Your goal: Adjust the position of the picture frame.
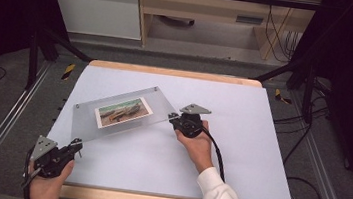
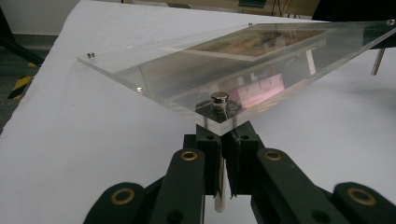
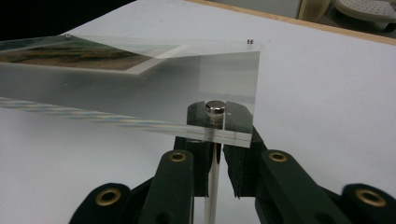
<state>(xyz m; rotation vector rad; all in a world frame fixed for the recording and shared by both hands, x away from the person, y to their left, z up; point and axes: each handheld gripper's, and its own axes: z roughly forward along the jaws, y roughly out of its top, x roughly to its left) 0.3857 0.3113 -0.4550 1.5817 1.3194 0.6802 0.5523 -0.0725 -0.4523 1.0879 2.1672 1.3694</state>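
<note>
Both tongs are clamped and the frame is up off the surface, an acrylic panel with a photo sandwiched in it, hanging level between the two hands. The left tongs pinch a metal post under the near corner; the right tongs grip the post under the opposite corner, each with jaws closed tight on the thin rod beneath a screw cap. So the lift looks done; what's left, I'd judge, is carrying it and setting it down somewhere. Hard to read: the post tips run off the bottom of both gripper views, the far corner studs are mere specks, and the photo's subject is too small to make out.
</note>
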